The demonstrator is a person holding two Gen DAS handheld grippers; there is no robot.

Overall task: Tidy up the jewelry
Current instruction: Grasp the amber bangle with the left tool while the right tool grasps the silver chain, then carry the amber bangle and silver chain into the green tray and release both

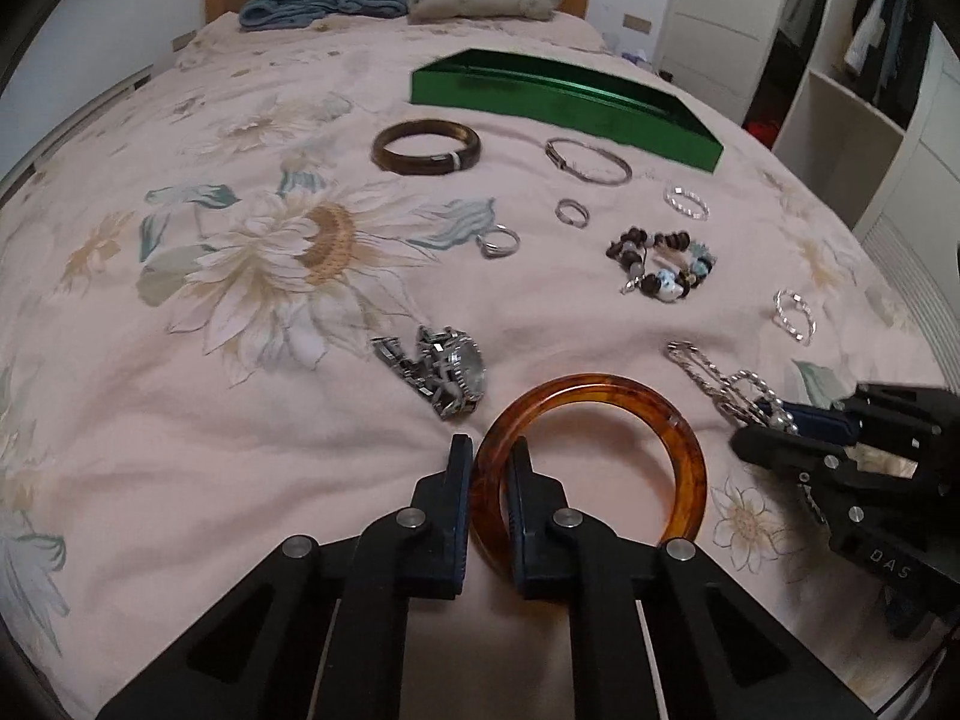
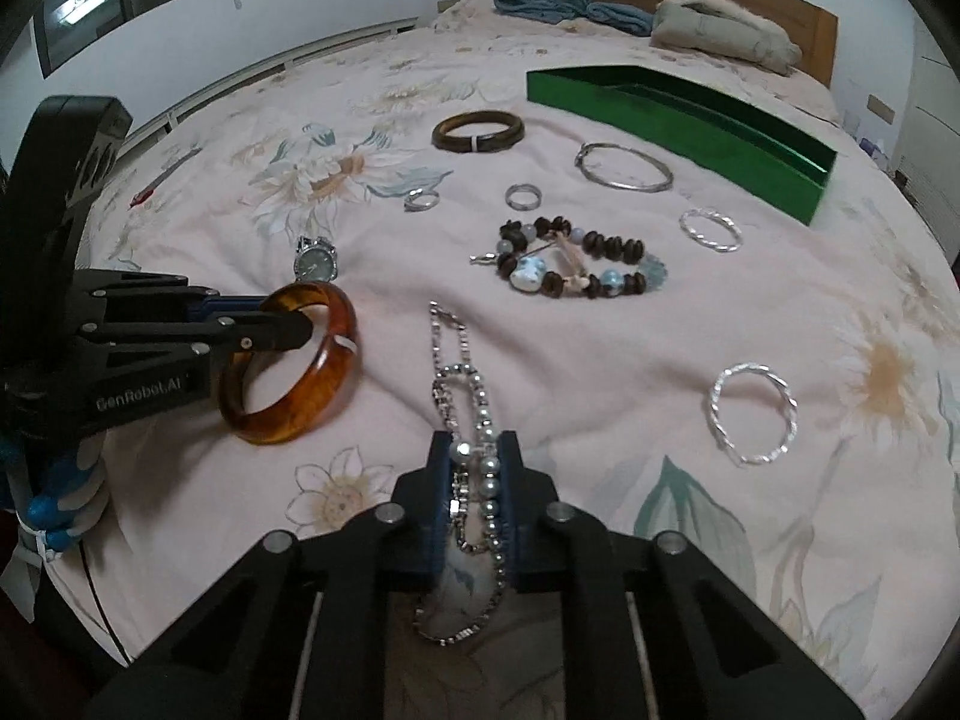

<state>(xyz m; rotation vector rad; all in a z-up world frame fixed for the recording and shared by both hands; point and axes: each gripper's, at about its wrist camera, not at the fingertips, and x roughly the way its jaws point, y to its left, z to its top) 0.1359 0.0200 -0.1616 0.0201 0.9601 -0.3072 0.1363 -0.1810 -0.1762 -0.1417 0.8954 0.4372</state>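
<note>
The left hand-held gripper (image 1: 491, 450) was clamped on the rim of a translucent amber resin bangle (image 1: 600, 456) lying on the pink floral bedspread (image 1: 240, 420), one finger inside the ring and one outside. The right gripper (image 2: 474, 450) pinched a silver chain-and-pearl bracelet (image 2: 462, 384) on the same bedspread. A long green metal tray (image 2: 690, 114) sat well apart, beyond the other scattered jewelry.

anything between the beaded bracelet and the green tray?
Yes. In the right wrist view a thin silver bangle and a twisted silver ring bracelet lie on the bedspread between the beaded bracelet and the green tray; neither touches them.
</note>
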